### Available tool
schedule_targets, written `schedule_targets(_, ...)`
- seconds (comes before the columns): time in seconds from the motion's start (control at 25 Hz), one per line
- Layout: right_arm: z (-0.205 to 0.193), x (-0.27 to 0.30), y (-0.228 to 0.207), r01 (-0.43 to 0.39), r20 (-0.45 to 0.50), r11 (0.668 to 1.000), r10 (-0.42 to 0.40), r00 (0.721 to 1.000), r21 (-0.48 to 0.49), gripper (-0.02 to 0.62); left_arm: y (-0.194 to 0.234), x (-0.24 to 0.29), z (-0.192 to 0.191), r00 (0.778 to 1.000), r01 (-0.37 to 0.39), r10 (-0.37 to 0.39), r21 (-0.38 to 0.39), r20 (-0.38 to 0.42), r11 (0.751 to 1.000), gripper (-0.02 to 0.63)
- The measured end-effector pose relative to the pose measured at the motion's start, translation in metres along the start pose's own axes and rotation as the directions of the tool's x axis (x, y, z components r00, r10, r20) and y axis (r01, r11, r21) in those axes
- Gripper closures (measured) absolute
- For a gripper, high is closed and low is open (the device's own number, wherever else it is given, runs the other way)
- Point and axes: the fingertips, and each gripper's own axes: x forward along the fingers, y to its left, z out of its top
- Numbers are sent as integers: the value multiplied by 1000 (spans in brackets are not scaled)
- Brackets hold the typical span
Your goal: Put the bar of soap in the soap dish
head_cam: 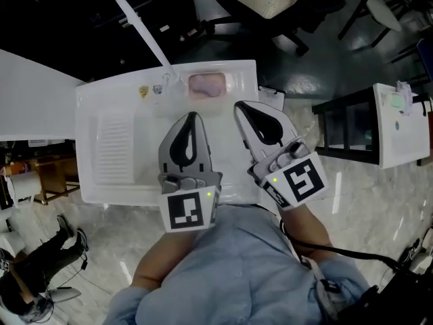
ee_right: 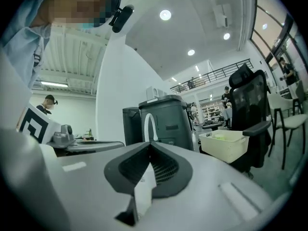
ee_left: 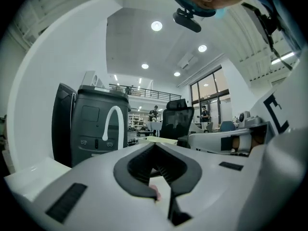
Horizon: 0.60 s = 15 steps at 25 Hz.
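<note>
both shut, empty: left tool, right tool. likely slick yet firm, bar of soap in soap dish; grip across long sides.

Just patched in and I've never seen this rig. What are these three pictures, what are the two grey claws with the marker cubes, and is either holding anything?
No robot here: a person wears a head camera and holds a two-jaw gripper in each hand. The head view looks down on the left gripper and right gripper above a white sink unit with a faucet. The other two pictures come from cameras riding on each gripper, looking along its jaws. Both pairs of jaws are together, holding nothing. The pink bar of soap lies in the soap dish at the sink's far edge.
</note>
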Motion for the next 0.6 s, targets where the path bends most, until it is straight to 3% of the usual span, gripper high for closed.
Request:
schedule_targets(0.32,17,-25,13,11,39,999,-9,999,-45,594,-29,-24,22,998,33,-35,47,42,998,601)
schedule_targets(0.6,24,-23,14,12,54,998,-8,999,-66,594,-28,-25,31,998,23,-26,59,59,998,601)
